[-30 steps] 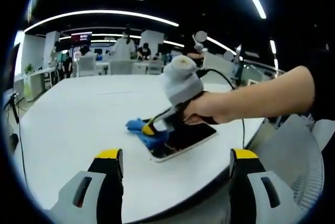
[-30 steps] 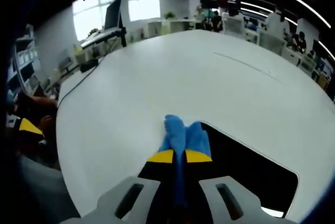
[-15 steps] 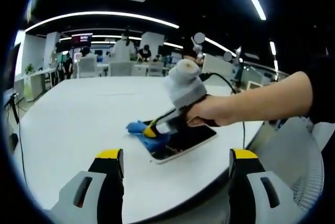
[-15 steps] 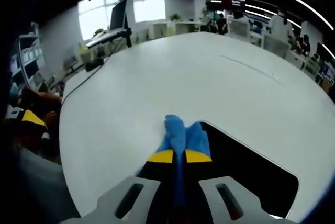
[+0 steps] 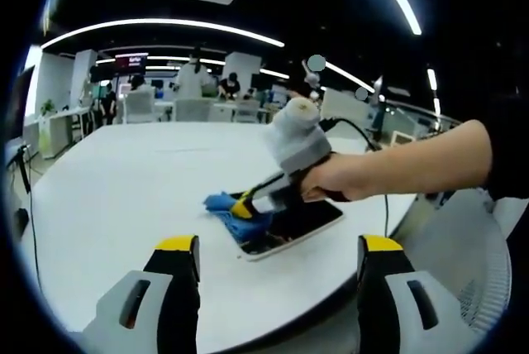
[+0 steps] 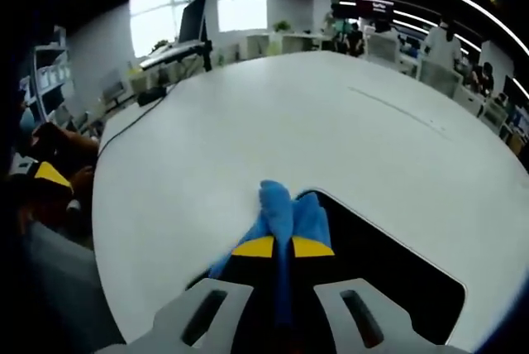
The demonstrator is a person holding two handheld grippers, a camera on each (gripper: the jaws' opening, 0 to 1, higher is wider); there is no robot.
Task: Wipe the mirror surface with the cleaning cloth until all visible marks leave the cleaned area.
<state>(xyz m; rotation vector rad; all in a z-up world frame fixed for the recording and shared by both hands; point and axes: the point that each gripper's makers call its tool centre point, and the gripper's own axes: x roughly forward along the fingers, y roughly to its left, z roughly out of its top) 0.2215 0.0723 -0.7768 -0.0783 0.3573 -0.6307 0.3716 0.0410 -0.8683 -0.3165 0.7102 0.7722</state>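
— Where is the mirror?
— Flat on the white table, near its edge, with the blue cleaning cloth lying over one end.
— Who holds the cloth?
— The right gripper, jaws pinched onto it.
— And the left gripper?
— Held back, jaws spread wide, holding nothing.

In the left gripper view, the near corner of the dark rectangular mirror is covered by the bunched blue cleaning cloth. In the right gripper view, much of the cloth is hidden between the closed yellow-tipped jaws, and the mirror is cut off at the lower right. Marks on the glass cannot be made out.
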